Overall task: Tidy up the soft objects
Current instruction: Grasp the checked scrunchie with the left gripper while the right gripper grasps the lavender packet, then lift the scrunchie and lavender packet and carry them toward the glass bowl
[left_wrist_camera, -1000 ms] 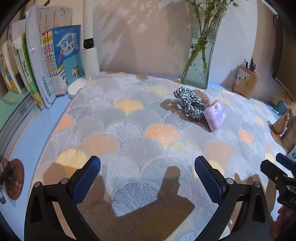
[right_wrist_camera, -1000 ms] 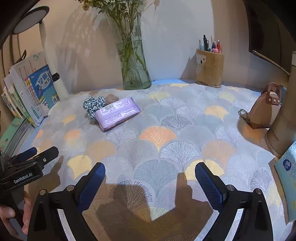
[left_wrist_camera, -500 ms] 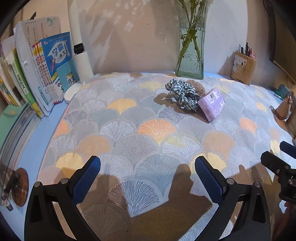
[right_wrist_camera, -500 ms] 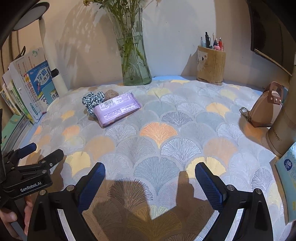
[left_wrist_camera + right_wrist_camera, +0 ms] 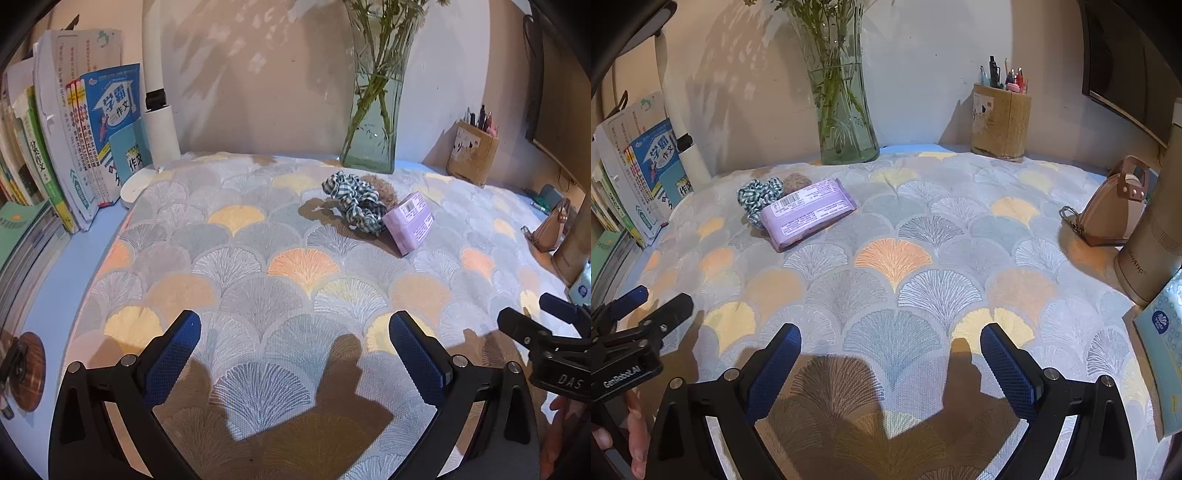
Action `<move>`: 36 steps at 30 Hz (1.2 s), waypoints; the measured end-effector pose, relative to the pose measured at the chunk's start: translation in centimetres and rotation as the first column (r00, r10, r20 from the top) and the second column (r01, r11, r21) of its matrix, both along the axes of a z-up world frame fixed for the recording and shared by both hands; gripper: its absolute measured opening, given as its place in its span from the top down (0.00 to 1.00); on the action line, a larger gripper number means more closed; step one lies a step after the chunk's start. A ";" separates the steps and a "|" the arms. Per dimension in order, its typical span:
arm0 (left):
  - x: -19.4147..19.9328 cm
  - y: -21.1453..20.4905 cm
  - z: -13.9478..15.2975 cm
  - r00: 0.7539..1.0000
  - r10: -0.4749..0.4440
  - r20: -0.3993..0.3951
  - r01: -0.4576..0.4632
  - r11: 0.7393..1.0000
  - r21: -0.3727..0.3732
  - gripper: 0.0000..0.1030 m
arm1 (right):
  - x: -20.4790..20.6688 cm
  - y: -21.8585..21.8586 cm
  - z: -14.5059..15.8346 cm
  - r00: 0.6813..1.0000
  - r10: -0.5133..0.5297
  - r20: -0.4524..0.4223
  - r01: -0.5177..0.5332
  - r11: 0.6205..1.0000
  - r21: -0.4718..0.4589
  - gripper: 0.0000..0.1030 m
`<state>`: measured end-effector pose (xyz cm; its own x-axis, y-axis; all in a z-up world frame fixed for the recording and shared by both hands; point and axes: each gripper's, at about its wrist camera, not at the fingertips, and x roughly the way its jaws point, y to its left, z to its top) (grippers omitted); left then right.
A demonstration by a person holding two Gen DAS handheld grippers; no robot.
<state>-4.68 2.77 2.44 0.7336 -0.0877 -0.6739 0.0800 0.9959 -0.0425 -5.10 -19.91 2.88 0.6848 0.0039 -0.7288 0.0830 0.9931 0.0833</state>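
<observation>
Left wrist view
Left gripper [image 5: 295, 332]: the jaws are held wide apart and empty, low over the near part of the fan-patterned cloth [image 5: 258, 236] on the table.
Change: against the pictures of a second ago, the scrunchies and packet are seen nearer the middle of the view, so the gripper is judged to have been turned toward them; nothing has been grasped yet.
Task things: a checked scrunchie [image 5: 352, 203] lies far back on the cloth, touching a brown fuzzy scrunchie [image 5: 380, 188] behind it and a purple tissue packet [image 5: 408, 223] at its right.
Surroundings: a glass vase [image 5: 369, 122] with stems stands just behind them; books [image 5: 107, 122] are lined at the left.
Writing: "DAS" is read on the right gripper [image 5: 546, 332] at the right edge; Chinese characters are printed on the book covers.

Right wrist view
Right gripper [image 5: 890, 347]: the jaws are spread wide with nothing between them, well apart from the packet.
Task things: the tissue packet [image 5: 809, 214] lies flat, barcode up, overlapping the checked scrunchie [image 5: 759, 197]; the brown scrunchie [image 5: 796, 181] is partly hidden behind it.
Change: little is altered here; the sorting is judged barely begun.
Writing: "GenRobot.AI" is read on the left gripper [image 5: 639, 306]; a pen holder [image 5: 1001, 122] and a tissue box [image 5: 1163, 332] bear marks too small to read.
</observation>
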 end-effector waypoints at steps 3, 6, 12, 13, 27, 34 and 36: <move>0.0 0.3 0.0 1.000 0.002 -0.004 -0.002 1.000 -0.020 0.01 | 0.1 0.0 -0.1 1.000 -0.011 -0.004 0.011 1.000 -0.013 0.05; 0.2 0.5 0.0 1.000 0.011 -0.016 -0.012 0.999 -0.031 0.01 | -0.1 -0.2 0.1 1.000 -0.019 0.009 0.019 1.000 -0.009 0.05; 0.4 1.7 1.8 0.999 -0.016 -0.050 0.010 0.993 -0.119 0.01 | -0.9 -1.5 1.0 0.998 0.013 0.061 -0.019 0.995 0.098 0.05; 0.7 1.8 2.3 0.998 -0.034 -0.061 0.026 0.990 -0.136 0.01 | -0.6 -1.5 1.1 0.999 0.033 0.040 -0.037 0.992 0.117 0.05; 13.7 1.4 2.7 0.976 -0.178 -0.124 0.113 0.906 -0.407 0.33 | 11.3 0.8 -0.4 0.964 0.198 -0.176 -0.083 0.857 0.508 0.26; 15.3 -0.1 1.5 0.963 -0.232 -0.137 0.156 0.895 -0.417 0.35 | 14.7 2.1 -1.2 0.985 0.077 -0.152 0.011 0.860 0.510 0.33; 15.9 -0.6 0.9 0.954 -0.254 -0.159 0.168 0.893 -0.419 0.35 | 14.6 2.8 -1.1 0.986 0.070 -0.151 -0.001 0.908 0.419 0.50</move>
<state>11.18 2.20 3.33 0.5184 -0.5157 -0.6822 0.2329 0.8527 -0.4676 9.47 -17.14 1.81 0.5541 0.3532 -0.7538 0.0949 0.8728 0.4787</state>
